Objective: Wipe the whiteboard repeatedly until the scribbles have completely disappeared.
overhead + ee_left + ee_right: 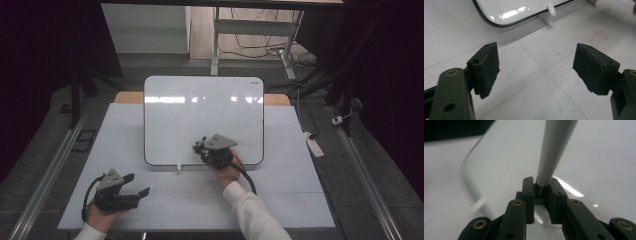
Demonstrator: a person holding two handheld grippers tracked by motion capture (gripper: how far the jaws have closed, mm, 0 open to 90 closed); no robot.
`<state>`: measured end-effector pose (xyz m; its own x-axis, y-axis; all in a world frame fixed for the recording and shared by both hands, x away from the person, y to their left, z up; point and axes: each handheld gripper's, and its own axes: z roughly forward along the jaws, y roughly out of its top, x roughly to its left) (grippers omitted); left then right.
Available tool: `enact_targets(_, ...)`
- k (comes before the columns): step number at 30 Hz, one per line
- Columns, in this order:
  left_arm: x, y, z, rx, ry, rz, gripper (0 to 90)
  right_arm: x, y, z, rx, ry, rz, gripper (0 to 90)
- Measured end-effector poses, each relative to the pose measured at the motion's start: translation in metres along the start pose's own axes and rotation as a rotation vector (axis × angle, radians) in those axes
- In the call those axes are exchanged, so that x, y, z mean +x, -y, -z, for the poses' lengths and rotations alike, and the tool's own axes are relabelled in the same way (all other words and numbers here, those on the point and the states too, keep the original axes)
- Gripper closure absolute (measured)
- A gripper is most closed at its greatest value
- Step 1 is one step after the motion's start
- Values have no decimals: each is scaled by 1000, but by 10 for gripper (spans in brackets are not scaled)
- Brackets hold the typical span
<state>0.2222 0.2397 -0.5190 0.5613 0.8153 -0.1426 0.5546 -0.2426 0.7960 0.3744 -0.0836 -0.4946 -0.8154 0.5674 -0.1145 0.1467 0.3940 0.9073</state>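
White glossy whiteboard (200,112) stands tilted on the table (290,200), propped on small white feet (546,18) at its lower edge. My right gripper (200,146) is over the board's lower right part, close to the bottom edge. Its jaws are pinched nearly together on a slim grey-white marker (554,147). In the right gripper view the marker's butt end sits between the two pads, and the barrel runs up and away from the jaws over the board surface. Cannot tell from here whether the tip touches the board; the far end leaves the frame. Board's rounded corner (470,167) shows blurred to the left of my jaws in that view.

My left gripper (140,185) is held near the front left of the table, well apart from the board and from the marker. Its jaws are spread wide, nothing between them. Pads (486,70) are black and rough; the one on the right of the left gripper view has a torn-looking edge. Through the gap I see bare white tabletop with faint seams and a few red marks (599,40). Board's lower left corner and one foot sit farther ahead of that claw.

Marker: in my right claw, over the board. Left claw: empty, over the table.
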Motion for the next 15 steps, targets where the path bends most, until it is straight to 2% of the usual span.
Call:
enact_targets(2,0,0,1,-4,-1,6,216,-21,-3,10,-60,82,-82,771)
enact_targets(3,1,0,1,-5,0,7,216,-26,-4,13,-70,94,-110,771)
enact_targets(4,1,0,0,-2,0,6,216,-25,-3,13,-72,94,-117,771)
enact_targets(5,1,0,-1,1,2,5,216,-19,-2,12,-54,80,-107,771)
enact_targets(7,1,-1,-2,5,3,1,216,-2,5,4,1,-10,-50,771)
enact_targets(8,1,-1,-2,5,3,0,216,6,8,4,19,-19,-11,771)
enact_targets(9,1,0,-1,3,4,0,216,6,10,4,17,-20,15,771)
enact_targets(10,0,0,-1,2,0,2,216,0,9,6,6,-17,-11,771)
enact_targets(12,0,0,1,-1,-1,2,216,-17,5,15,-59,76,-66,771)
enact_targets(13,0,0,1,-3,-1,2,216,-25,3,18,-80,108,-93,771)
enact_targets(14,0,0,1,-3,-2,2,216,-28,2,19,-91,119,-116,771)
enact_targets(15,0,0,0,-2,-2,1,216,-26,3,18,-96,125,-118,771)
